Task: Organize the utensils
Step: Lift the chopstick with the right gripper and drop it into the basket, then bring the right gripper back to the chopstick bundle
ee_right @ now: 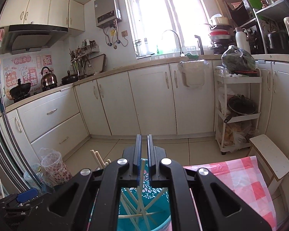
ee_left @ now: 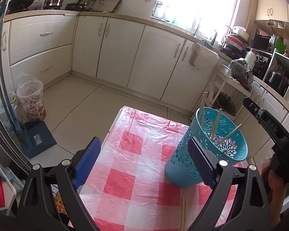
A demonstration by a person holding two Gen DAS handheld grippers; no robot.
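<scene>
A teal perforated utensil holder (ee_left: 206, 150) stands on the red-and-white checked tablecloth (ee_left: 136, 173), with several pale chopsticks (ee_left: 215, 123) leaning inside. My left gripper (ee_left: 144, 159) is open and empty; its right pad (ee_left: 200, 161) sits in front of the holder's left side. Two loose chopsticks (ee_left: 183, 213) lie on the cloth near the front. The right gripper's body (ee_left: 269, 127) hangs over the holder's right. In the right wrist view, my right gripper (ee_right: 144, 154) is nearly closed on one chopstick (ee_right: 141, 175), held upright above the holder (ee_right: 144, 211) with more chopsticks inside.
Cream kitchen cabinets (ee_right: 150, 100) run along the far walls. A floral waste bin (ee_left: 31, 100) and a blue dustpan (ee_left: 38, 136) stand on the floor at left. A white trolley (ee_right: 239, 113) and a wooden stool (ee_right: 269, 154) stand to the right of the table.
</scene>
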